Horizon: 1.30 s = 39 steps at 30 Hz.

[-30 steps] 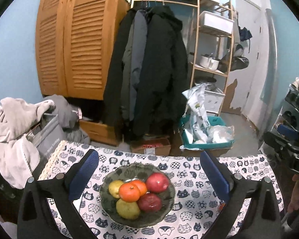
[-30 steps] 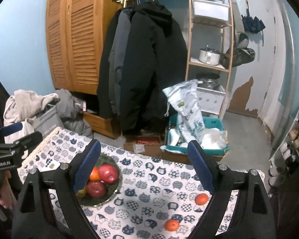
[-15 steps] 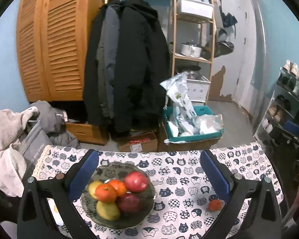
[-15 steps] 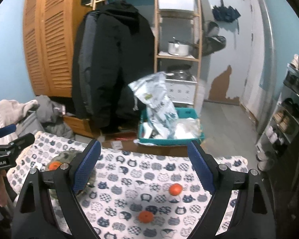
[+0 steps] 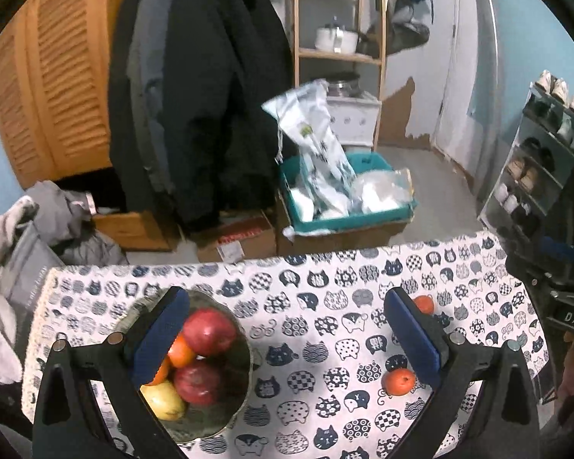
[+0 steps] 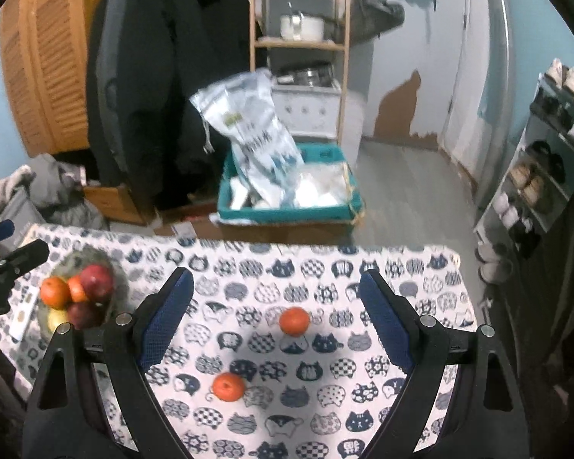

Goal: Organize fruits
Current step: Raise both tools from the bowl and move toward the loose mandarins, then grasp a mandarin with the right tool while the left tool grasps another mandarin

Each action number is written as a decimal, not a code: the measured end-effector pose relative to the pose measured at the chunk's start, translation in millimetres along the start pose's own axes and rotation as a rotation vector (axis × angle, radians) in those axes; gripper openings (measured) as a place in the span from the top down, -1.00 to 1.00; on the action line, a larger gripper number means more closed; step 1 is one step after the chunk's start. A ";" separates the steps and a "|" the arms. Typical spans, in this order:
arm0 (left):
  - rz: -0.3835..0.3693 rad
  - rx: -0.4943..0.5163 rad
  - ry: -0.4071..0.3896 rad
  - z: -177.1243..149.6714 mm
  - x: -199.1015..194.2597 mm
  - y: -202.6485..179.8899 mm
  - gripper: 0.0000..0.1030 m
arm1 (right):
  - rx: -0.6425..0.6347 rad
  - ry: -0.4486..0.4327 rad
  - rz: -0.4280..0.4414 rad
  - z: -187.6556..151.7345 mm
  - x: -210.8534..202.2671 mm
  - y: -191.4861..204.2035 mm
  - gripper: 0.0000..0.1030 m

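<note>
Both tools are up over the table [image 6: 421, 267] and both stand released, jaws spread wide, nothing between them. The right tool [image 6: 275, 306] looks straight down on the loose fruit: a far tangerine [image 6: 294, 320] sits just about midway between its fingers, and a near tangerine [image 6: 229, 387] lies a little closer and to the left, the two apart from each other on the cat-print cloth. Off at the far left sits the bowl [image 6: 118, 287], already heaped with red apples, oranges and something yellow.

From the left tool [image 5: 287, 336] the bowl [image 5: 245, 378] lies low and left, partly behind the left finger, with the red apple [image 5: 209, 332] riding on top of the pile.

How will these tangerines handle? Small, light, round, with a soft skin that gives, I would judge, so a gentle close across the widest part, fingers on opposite sides, not a hard clamp. Being near-spherical, they have no long axis to speak of; the near one shows a dimple facing up, the far one I cannot tell. They could roll if nudged.
</note>
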<state>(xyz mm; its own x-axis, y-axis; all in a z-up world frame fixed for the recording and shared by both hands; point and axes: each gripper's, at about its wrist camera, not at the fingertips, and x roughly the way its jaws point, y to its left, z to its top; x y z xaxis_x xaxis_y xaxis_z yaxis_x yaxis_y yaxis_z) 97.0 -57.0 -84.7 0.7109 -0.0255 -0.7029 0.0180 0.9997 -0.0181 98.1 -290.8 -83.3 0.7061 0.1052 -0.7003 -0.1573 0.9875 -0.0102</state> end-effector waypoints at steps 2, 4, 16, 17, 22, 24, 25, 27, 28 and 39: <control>0.006 0.005 0.027 -1.3 14.2 -3.8 -0.99 | 0.001 0.042 -0.003 -3.3 14.7 -3.7 -0.70; 0.002 0.007 0.048 -3.9 28.4 -7.1 -0.99 | 0.016 0.082 0.006 -7.5 31.2 -8.7 -0.70; -0.002 0.020 0.186 -19.4 104.2 -19.6 -0.99 | 0.049 0.279 0.006 -32.2 124.0 -22.1 -0.70; -0.006 0.019 0.195 -20.8 109.2 -20.5 -0.99 | 0.045 0.296 0.003 -35.3 132.2 -22.9 -0.70; -0.019 0.020 0.250 -30.1 139.7 -26.5 -0.99 | 0.070 0.372 0.018 -51.7 166.5 -29.1 -0.70; -0.017 0.024 0.280 -35.1 153.4 -29.6 -0.99 | 0.082 0.394 0.025 -57.4 177.5 -31.5 -0.70; -0.017 0.027 0.292 -37.2 158.1 -30.4 -0.99 | 0.085 0.408 0.024 -60.1 183.4 -32.3 -0.70; -0.018 0.027 0.311 -42.9 167.4 -31.5 -0.99 | 0.090 0.431 0.030 -64.8 192.9 -33.1 -0.70; -0.020 0.025 0.322 -46.0 172.1 -31.8 -0.99 | 0.090 0.441 0.031 -67.2 197.0 -33.3 -0.68; -0.031 0.036 0.380 -60.0 197.7 -43.1 -0.99 | 0.067 0.492 0.039 -79.8 229.6 -28.3 -0.17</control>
<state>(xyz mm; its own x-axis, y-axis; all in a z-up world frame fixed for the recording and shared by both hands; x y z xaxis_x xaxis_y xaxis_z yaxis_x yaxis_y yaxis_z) 194.5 -105.2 -265.5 0.3986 -0.0469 -0.9159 0.0646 0.9976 -0.0230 209.6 -304.0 -300.8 0.2884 0.0901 -0.9533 -0.1206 0.9910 0.0572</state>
